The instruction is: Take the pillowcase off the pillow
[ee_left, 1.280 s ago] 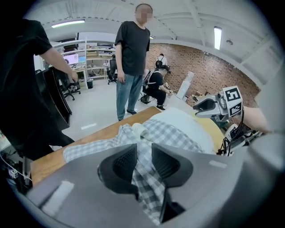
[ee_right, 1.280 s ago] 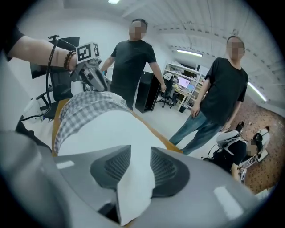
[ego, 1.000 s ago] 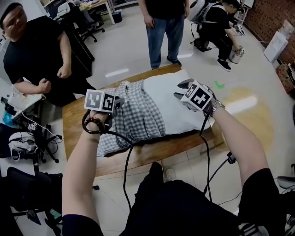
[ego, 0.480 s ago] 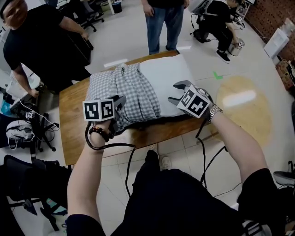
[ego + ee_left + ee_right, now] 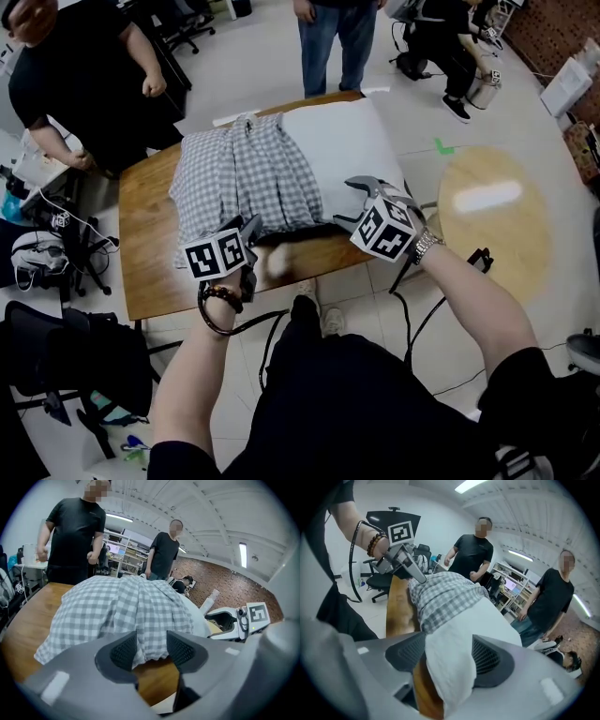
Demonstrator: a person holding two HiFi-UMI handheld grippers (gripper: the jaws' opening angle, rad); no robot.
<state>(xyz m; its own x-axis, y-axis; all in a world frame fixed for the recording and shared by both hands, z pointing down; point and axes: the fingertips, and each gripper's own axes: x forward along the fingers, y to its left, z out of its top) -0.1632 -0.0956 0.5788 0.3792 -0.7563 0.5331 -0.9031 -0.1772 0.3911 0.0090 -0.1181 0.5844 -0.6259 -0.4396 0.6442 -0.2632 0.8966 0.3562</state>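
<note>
Lower now at the tabletop [image 5: 150,272] edge, both just opened: left claw [image 5: 251,225] gapes at the pillowcase [image 5: 239,173] hem, right claw [image 5: 349,202] around the pillow [image 5: 347,141] corner, likely to pull them apart.

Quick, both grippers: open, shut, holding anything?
Left gripper: open, just opening; pillowcase hem between jaws, not gripped.
Right gripper: open, just opening; pillow corner between jaws, not gripped.
</note>
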